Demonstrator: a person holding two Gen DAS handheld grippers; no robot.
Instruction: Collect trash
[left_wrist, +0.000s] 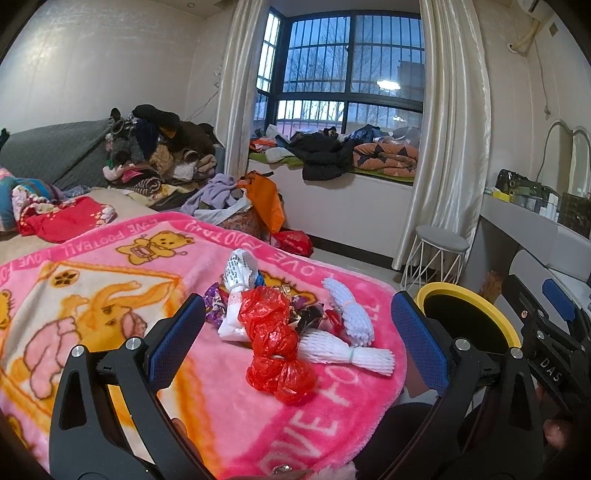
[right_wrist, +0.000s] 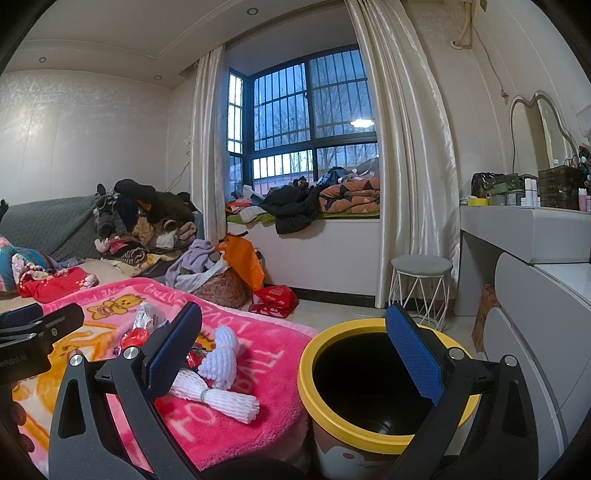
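Note:
Trash lies in a heap on the pink cartoon blanket: a crumpled red plastic bag, two white foam nets, a white printed wrapper and shiny candy wrappers. My left gripper hovers open just before the heap, its blue pads either side of the red bag. My right gripper is open and empty above the bed's corner and the yellow-rimmed bin, whose dark inside shows nothing. The bin stands on the floor right of the bed.
Clothes are piled on the grey sofa and the window ledge. Orange and red bags sit on the floor past the bed. A wire stool and a white dressing table stand on the right.

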